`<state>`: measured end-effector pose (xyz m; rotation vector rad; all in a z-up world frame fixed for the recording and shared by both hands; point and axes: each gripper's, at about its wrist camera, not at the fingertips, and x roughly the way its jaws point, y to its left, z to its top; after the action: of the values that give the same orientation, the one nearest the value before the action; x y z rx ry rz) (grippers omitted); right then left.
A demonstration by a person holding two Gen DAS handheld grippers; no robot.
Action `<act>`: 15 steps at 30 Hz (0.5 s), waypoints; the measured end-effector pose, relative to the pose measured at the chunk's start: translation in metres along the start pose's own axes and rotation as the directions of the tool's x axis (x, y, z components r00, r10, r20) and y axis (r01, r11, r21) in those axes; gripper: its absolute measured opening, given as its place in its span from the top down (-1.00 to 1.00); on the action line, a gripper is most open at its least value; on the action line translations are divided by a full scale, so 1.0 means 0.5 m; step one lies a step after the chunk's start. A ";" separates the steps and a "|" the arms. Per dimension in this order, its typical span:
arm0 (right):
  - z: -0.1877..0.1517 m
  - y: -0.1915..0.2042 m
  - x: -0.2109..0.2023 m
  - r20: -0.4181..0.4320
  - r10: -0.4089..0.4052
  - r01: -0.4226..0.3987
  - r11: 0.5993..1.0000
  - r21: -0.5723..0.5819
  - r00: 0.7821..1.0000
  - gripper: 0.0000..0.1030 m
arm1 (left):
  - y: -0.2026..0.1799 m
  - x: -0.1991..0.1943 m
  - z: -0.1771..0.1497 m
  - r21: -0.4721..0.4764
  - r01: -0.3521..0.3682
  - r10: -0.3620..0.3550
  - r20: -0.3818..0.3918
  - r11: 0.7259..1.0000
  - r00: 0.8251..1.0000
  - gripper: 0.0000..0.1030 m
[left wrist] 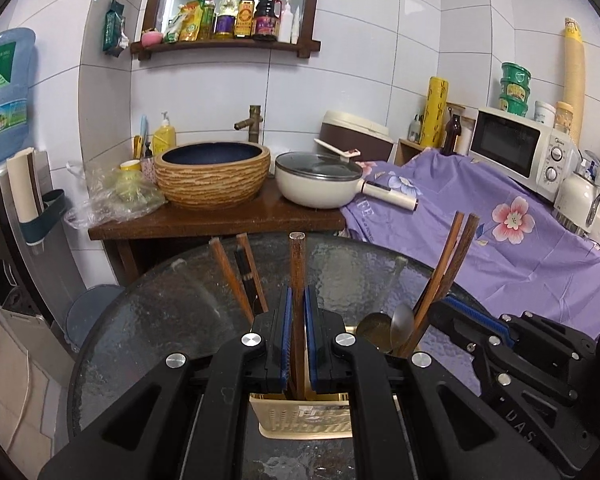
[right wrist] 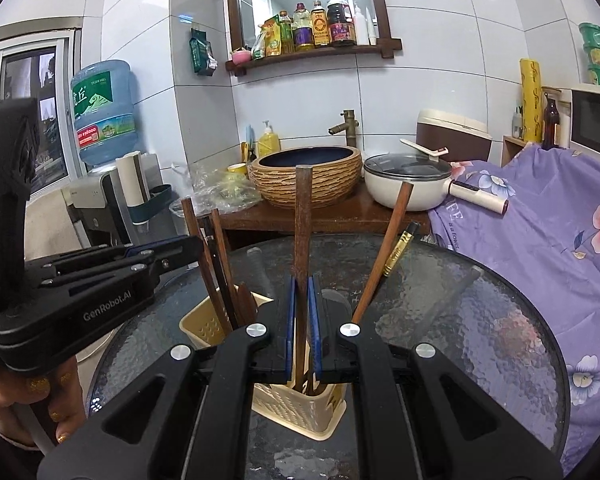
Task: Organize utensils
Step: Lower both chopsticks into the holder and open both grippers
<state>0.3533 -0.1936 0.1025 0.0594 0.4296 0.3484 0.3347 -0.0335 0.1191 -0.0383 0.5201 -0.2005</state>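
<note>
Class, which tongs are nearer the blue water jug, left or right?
Left. The left tongs are on the water jug side of the utensil basket; the right tongs are beside them, farther away.

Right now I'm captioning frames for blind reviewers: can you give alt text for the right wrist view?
The right tool is shut on an upright wooden chopstick above a cream utensil basket holding other chopsticks, on a round glass table. The left tool reaches in from the left; a basin and pan sit behind.
</note>
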 end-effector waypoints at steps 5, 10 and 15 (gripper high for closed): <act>-0.002 -0.005 0.000 0.001 -0.002 0.002 1.000 0.003 1.000 0.85 | 0.003 0.007 -0.014 0.013 -0.012 0.012 -0.005 1.000 1.000 0.88; -0.004 -0.010 -0.002 0.001 0.006 -0.006 1.000 0.017 1.000 0.85 | 0.000 0.002 -0.015 0.015 -0.005 0.005 -0.005 1.000 1.000 0.87; -0.009 -0.008 -0.030 0.044 0.003 -0.004 1.000 0.012 0.999 0.31 | 0.001 -0.021 -0.018 0.022 0.007 -0.007 0.017 1.000 1.000 0.46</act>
<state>0.3398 -0.2029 0.1040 0.0798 0.3883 0.3471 0.3213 -0.0310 0.1164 -0.0203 0.5010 -0.2123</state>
